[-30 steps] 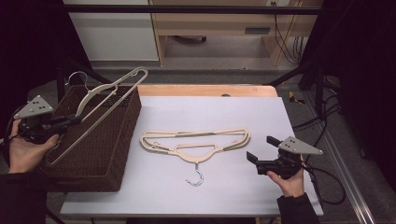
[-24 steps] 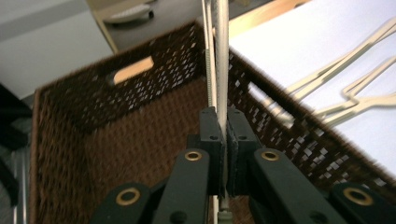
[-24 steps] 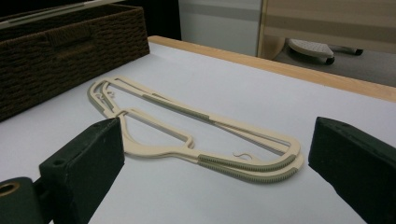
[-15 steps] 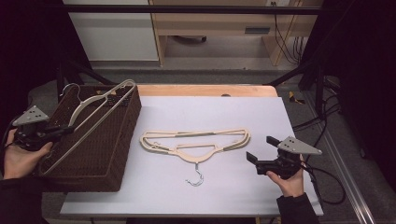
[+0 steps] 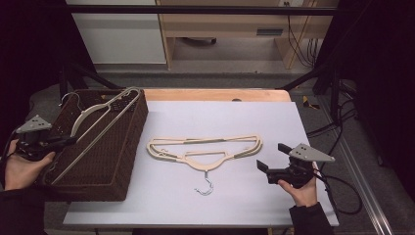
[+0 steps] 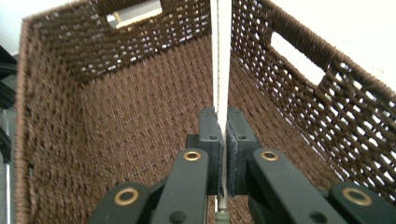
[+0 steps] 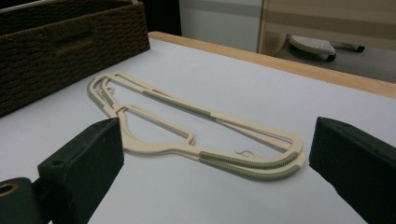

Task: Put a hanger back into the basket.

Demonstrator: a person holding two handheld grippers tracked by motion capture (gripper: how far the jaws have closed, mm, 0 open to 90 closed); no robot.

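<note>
A cream hanger (image 5: 100, 115) leans inside the brown wicker basket (image 5: 112, 161) at the table's left, its hook end near the far rim. My left gripper (image 5: 67, 142) reaches in over the basket's left rim and is shut on the hanger's bar. In the left gripper view the thin cream bar (image 6: 219, 56) runs up from the shut gripper (image 6: 222, 140), with the basket's woven wall (image 6: 140, 107) around it. Two more cream hangers (image 5: 205, 147) lie stacked on the white tabletop, their metal hook (image 5: 205, 186) towards me. My right gripper (image 5: 272, 157) rests open to their right, nothing between its jaws.
In the right gripper view the stacked hangers (image 7: 187, 121) lie just ahead of the open gripper (image 7: 219, 168), the basket (image 7: 60, 46) beyond them at the left. The table's wooden far edge (image 5: 210, 94) borders a floor with cables. A black frame bar crosses the top.
My left gripper has come down and towards me with the hanger, which was raised at a slant over the basket and now lies lower inside it. The right gripper has not moved.
</note>
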